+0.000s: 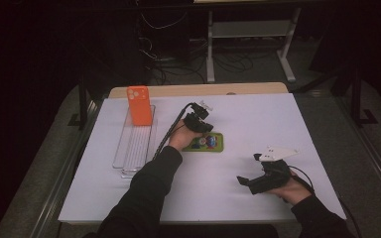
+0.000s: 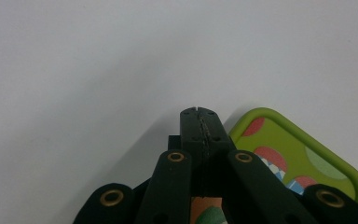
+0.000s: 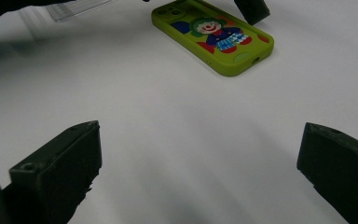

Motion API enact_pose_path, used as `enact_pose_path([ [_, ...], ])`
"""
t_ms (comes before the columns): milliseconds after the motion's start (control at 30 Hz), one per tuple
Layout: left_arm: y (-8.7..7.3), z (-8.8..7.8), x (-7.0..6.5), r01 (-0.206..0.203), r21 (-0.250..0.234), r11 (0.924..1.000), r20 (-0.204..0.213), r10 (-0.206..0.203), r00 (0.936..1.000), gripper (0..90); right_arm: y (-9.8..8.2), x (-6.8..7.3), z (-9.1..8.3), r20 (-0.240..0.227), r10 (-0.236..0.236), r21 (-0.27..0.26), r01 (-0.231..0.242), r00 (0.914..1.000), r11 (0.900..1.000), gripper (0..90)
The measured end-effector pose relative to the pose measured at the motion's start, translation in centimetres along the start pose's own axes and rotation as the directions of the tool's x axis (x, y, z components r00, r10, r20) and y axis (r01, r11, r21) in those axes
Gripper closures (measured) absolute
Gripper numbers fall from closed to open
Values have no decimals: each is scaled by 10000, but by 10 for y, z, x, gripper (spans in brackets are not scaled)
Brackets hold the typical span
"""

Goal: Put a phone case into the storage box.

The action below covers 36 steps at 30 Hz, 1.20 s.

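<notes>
A clear plastic tray [image 1: 135, 144] lies on the left part of the white table [image 1: 258, 119], long side going away from the person. At its far end an orange phone case [image 1: 139, 105] stands upright in it, with the camera cut-out at the top. The rest of the tray looks empty.

Near the middle of the table a green phone case [image 1: 206, 143] lies flat. It has a printed clown picture with green hair, a red nose and blue clothes, seen best in the right gripper view [image 3: 214, 33]. I cannot read any writing or brand on either case.

The left gripper [image 1: 198, 123] hangs just over the far edge of the green case, its jaws pressed together with nothing between them. The right gripper [image 1: 250, 181] rests near the table's right front, well apart from the case, with its jaws spread wide and empty.
</notes>
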<state>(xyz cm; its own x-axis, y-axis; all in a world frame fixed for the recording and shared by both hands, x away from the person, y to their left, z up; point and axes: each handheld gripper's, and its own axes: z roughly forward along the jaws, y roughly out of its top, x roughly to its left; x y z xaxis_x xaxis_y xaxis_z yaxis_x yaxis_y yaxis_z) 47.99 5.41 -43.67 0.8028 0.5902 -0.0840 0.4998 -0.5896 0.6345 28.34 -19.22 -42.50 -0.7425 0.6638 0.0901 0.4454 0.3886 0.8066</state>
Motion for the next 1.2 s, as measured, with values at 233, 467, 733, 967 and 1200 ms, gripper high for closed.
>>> enact_pose_path([
  [233, -2, -1, -5, 60, -65, 10000, 444, -57, 9990, 898, 0, 0, 0, -11, -7, 0, 7, 10000, 10000, 0],
  [467, -8, -7, -17, -368, 279, 9989, 1021, 338, 9942, 898, 0, 0, 0, -5, -18, 8, 18, 10000, 10000, 0],
  [733, -16, -10, -28, -338, 145, 9993, 1325, 316, 9907, 898, 1, 1, 1, 25, -47, 38, 47, 10000, 10000, 0],
  [967, -19, -42, -38, -205, -999, 9948, 1677, 372, 9851, 897, 0, 1, 1, 41, -13, 68, 13, 10000, 10000, 0],
  [1200, -42, -81, -52, -635, -1238, 9903, 1475, 817, 9857, 761, 1, 1, 1, 82, -20, 109, 19, 10000, 9999, 0],
])
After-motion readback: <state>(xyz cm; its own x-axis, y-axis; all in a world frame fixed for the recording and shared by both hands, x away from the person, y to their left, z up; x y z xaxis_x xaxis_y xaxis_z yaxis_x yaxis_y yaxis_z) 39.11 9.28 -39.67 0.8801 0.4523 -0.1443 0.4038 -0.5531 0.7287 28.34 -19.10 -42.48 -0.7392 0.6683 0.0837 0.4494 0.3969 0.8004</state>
